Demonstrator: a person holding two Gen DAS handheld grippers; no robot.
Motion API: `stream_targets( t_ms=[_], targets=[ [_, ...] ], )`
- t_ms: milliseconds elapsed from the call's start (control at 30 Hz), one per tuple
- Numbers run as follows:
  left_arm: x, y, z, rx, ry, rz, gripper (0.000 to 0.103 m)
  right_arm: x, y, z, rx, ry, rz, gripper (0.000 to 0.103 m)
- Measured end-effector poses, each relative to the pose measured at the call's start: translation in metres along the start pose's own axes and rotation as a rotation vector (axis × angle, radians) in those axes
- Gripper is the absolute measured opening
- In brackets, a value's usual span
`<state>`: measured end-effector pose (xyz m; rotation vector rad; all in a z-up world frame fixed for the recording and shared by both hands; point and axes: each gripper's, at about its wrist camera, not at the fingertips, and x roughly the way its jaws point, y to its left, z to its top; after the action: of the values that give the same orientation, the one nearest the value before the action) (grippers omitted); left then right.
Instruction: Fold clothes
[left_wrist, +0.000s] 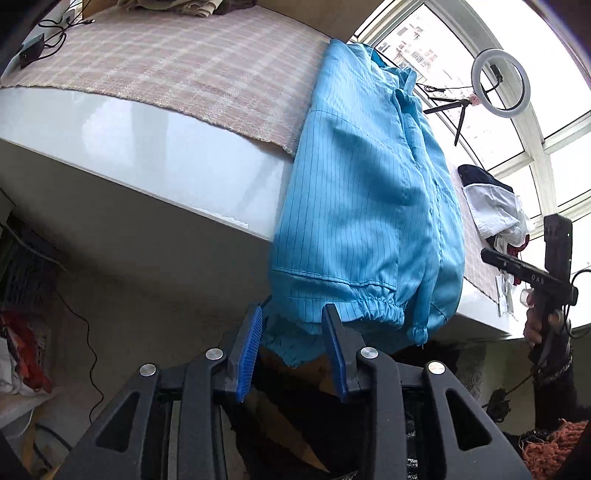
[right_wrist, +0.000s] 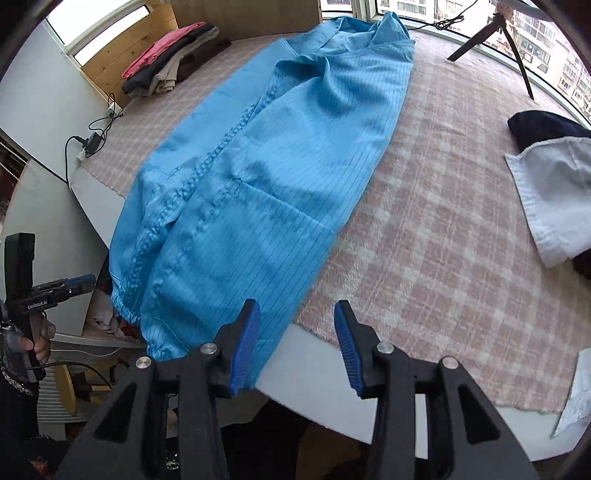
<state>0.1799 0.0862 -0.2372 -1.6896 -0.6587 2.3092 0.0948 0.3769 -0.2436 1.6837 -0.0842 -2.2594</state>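
Jacket lies lengthwise on the tabletop, elastic hem hanging off the near edge. Left view: left claw is part open, hem loose between the pads, so I'd re-grip squarely. Right view: right claw is part open, empty, beside the hem corner.

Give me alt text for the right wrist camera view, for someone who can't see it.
A long blue garment lies lengthwise on a pink checked cloth over a white table, its elastic hem hanging off the near edge. The right tool hovers open above that edge, holding nothing; folded clothes sit far left.
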Motion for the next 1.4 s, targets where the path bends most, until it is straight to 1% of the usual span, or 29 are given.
stream_targets(
  t_ms=[67,100,200,267,367,500,667,767,833,867,967,1067,1133,1233,1300,1367,1400],
  targets=[
    [0.010,0.004,0.005,0.011,0.026,-0.014,0.040,0.012,0.002,-0.019,0.050,0.016,0.011,0.041],
    [0.016,0.005,0.006,0.015,0.041,-0.017,0.040,0.016,0.005,-0.025,0.053,0.015,0.009,0.042],
    [0.029,0.003,0.008,0.031,0.069,-0.027,0.041,0.021,0.019,-0.032,0.018,-0.007,-0.031,0.042],
    [0.034,0.001,0.008,0.035,0.077,-0.061,0.041,0.026,0.028,-0.032,-0.006,-0.009,-0.040,0.043],
    [0.037,-0.003,0.009,0.059,0.080,-0.074,0.042,0.032,0.041,-0.032,-0.036,-0.017,-0.052,0.048],
    [0.036,-0.007,0.015,0.102,0.063,-0.045,0.043,0.036,0.054,-0.034,-0.082,-0.029,-0.068,0.048],
    [0.041,-0.012,0.023,0.131,0.061,-0.068,0.043,0.038,0.067,-0.040,-0.105,-0.057,-0.068,0.048],
    [0.043,-0.018,0.026,0.173,0.075,-0.057,0.043,0.028,0.064,-0.050,-0.049,-0.066,-0.034,0.048],
    [0.041,-0.017,0.028,0.178,0.082,-0.060,0.043,0.018,0.058,-0.063,0.018,-0.073,0.026,0.048],
    [0.040,-0.014,0.029,0.172,0.086,-0.067,0.043,0.016,0.057,-0.069,0.040,-0.070,0.041,0.048],
    [0.038,-0.009,0.033,0.178,0.109,-0.074,0.046,0.018,0.057,-0.079,0.042,-0.035,0.037,0.048],
    [0.039,-0.009,0.037,0.209,0.143,-0.048,0.047,0.028,0.049,-0.075,0.051,0.004,0.049,0.048],
    [0.040,-0.010,0.040,0.221,0.168,-0.039,0.047,0.033,0.043,-0.070,0.093,0.015,0.076,0.048],
    [0.044,-0.011,0.042,0.222,0.205,-0.052,0.047,0.040,0.039,-0.067,0.150,0.040,0.123,0.048],
    [0.047,-0.012,0.043,0.224,0.224,-0.066,0.047,0.044,0.042,-0.067,0.154,0.053,0.115,0.048],
    [0.050,-0.013,0.044,0.231,0.241,-0.080,0.045,0.047,0.046,-0.066,0.162,0.052,0.090,0.048],
    [0.051,-0.014,0.043,0.236,0.248,-0.090,0.045,0.048,0.048,-0.066,0.173,0.046,0.092,0.048]
  ],
)
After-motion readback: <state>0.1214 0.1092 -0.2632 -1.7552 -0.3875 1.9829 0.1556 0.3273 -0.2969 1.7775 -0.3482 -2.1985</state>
